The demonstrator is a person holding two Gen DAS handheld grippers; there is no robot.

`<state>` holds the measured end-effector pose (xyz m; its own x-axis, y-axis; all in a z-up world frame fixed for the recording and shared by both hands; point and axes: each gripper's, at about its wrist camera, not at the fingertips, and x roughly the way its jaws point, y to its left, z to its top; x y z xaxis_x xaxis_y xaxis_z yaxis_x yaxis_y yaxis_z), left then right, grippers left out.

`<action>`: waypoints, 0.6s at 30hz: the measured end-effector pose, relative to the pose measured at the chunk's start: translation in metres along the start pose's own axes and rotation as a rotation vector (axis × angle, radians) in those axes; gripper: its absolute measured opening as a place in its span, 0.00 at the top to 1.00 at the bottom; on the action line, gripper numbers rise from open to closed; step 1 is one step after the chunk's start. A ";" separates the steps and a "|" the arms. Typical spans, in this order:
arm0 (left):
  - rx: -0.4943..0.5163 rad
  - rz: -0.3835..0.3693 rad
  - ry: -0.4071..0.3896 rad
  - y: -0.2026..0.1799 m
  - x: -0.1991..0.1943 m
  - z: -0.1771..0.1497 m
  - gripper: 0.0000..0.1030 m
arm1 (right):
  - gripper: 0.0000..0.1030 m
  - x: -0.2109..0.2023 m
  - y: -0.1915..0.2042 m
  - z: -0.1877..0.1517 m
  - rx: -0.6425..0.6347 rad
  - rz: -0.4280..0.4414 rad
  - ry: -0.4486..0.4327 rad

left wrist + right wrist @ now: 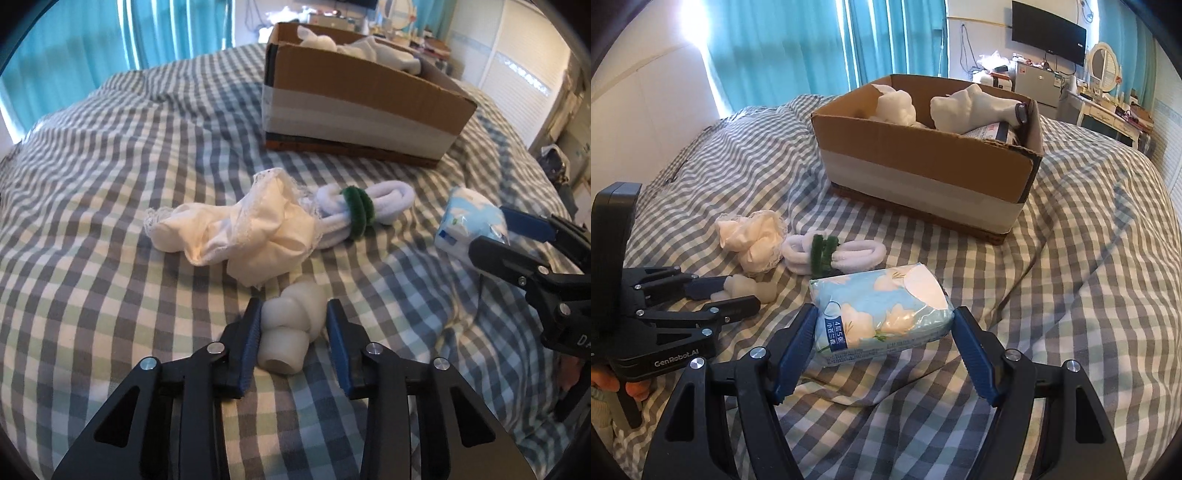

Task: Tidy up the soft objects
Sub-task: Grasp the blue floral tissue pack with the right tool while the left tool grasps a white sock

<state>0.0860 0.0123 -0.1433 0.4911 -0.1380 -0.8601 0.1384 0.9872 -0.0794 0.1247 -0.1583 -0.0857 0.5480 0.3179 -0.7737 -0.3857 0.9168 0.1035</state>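
A knobbly white soft toy [291, 332] lies on the checked bed between the fingers of my left gripper [291, 317], which touch or nearly touch its sides. In the right wrist view that gripper [738, 293] shows at the left around the toy [748, 288]. My right gripper [886, 325] straddles a blue flowered tissue pack [879, 314], its fingers against both ends; the pack rests on the bed. It shows in the left wrist view [469, 221]. A cream lace cloth [251, 232] and a white cord bundle with green ties [362, 210] lie beyond.
An open cardboard box [923, 162] with white soft items inside stands on the checked bedspread [1089, 258] behind the objects; it shows in the left wrist view [362, 99]. Teal curtains [812, 44] and a dresser [1108, 107] stand beyond the bed.
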 end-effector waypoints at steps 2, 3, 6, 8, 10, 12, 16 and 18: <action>-0.008 0.000 -0.001 0.000 -0.003 -0.001 0.68 | 0.29 -0.002 0.000 0.001 0.004 0.005 -0.006; -0.014 0.000 -0.003 0.001 -0.005 -0.002 0.69 | 0.29 -0.003 0.000 0.001 0.005 0.007 -0.008; -0.030 -0.014 -0.024 0.000 -0.016 -0.005 0.69 | 0.29 -0.008 -0.001 0.002 0.008 0.008 -0.020; -0.030 -0.013 -0.034 -0.002 -0.021 -0.005 0.69 | 0.29 -0.015 -0.002 0.004 0.006 0.006 -0.035; -0.023 -0.005 -0.040 -0.004 -0.026 -0.005 0.69 | 0.29 -0.023 -0.003 0.005 0.001 0.002 -0.052; -0.022 -0.011 -0.052 -0.007 -0.034 -0.006 0.69 | 0.29 -0.032 -0.004 0.007 0.001 -0.004 -0.071; -0.006 -0.028 -0.076 -0.015 -0.047 -0.005 0.70 | 0.29 -0.049 -0.013 0.010 0.020 -0.013 -0.105; -0.006 -0.034 -0.091 -0.019 -0.054 -0.003 0.70 | 0.29 -0.056 -0.018 0.011 0.030 -0.017 -0.120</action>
<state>0.0543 0.0013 -0.0969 0.5622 -0.1783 -0.8075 0.1518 0.9821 -0.1111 0.1093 -0.1895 -0.0376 0.6400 0.3277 -0.6950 -0.3542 0.9285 0.1116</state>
